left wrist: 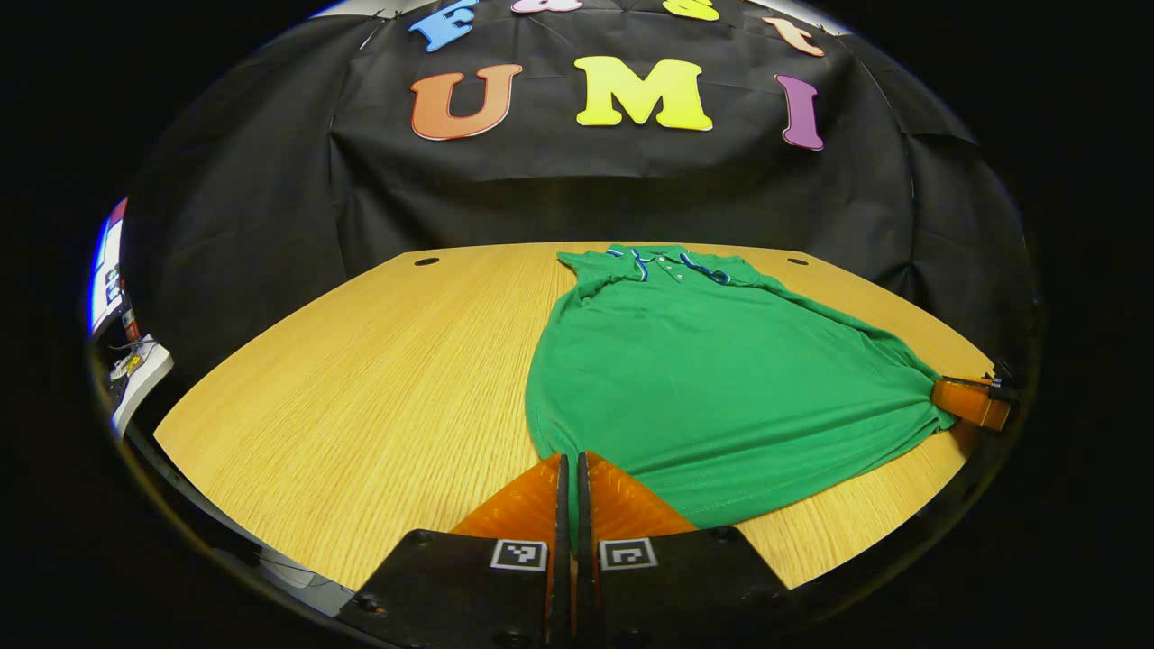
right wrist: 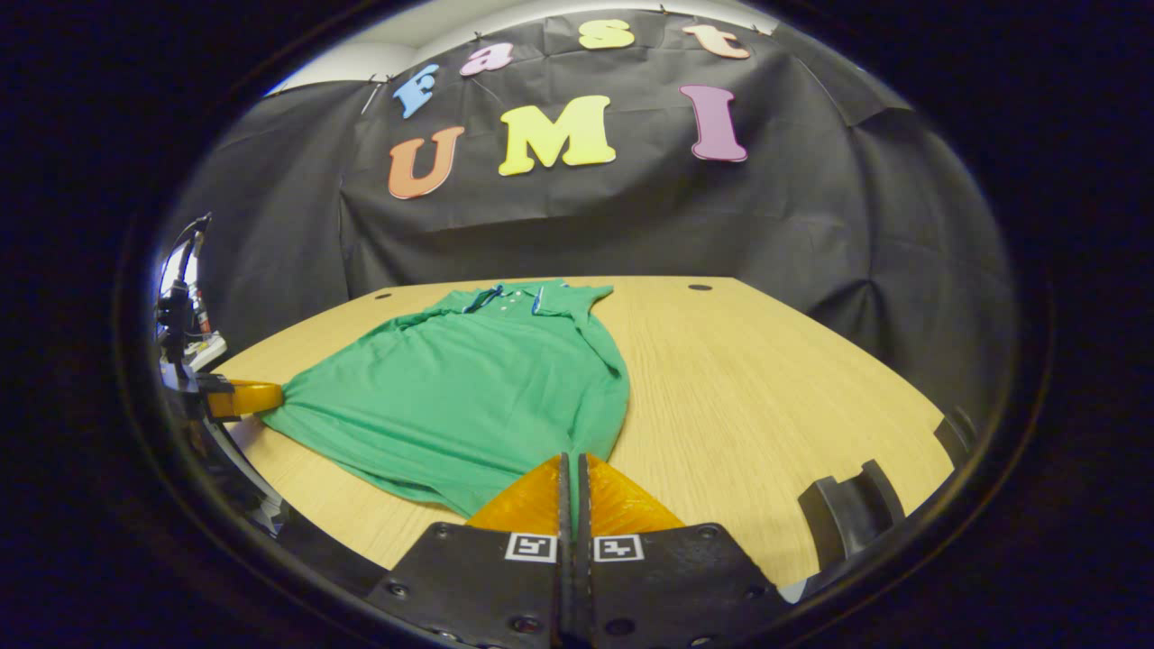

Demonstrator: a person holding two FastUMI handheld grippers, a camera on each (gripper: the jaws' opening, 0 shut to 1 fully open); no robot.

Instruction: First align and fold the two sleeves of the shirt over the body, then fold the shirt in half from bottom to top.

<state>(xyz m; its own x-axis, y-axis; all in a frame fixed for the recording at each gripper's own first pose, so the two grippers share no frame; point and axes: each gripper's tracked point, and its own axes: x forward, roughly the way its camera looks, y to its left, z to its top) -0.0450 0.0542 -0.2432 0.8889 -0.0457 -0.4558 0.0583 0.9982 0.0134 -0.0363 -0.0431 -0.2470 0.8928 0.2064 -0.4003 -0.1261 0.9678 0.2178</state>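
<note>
While both claws are pinching the bottom hem of the green shirt [left wrist: 712, 379], the garment is lying flat on the wooden bench [left wrist: 379, 388] with its collar [left wrist: 672, 263] pointing toward the booth wall. In the left gripper view, the left claw [left wrist: 572, 491] is pressed together on the hem's near corner, fabric caught between the fingers; the right claw [left wrist: 969, 401] is gripping the opposite corner at the far right, cloth bunching into it. The right gripper view is showing the same from the other side: right claw [right wrist: 572, 491] closed on cloth, left claw [right wrist: 243, 397] at the far hem corner. Sleeves appear already tucked in, so the bottom-to-top fold is likely the step in hand. Risks: thin fabric is sitting near the fingertips and could be slipping out during the lift; uneven travel of the two claws could be skewing the fold line; dragging rather than lifting could be undoing the sleeve folds or pulling the collar off square.
</note>
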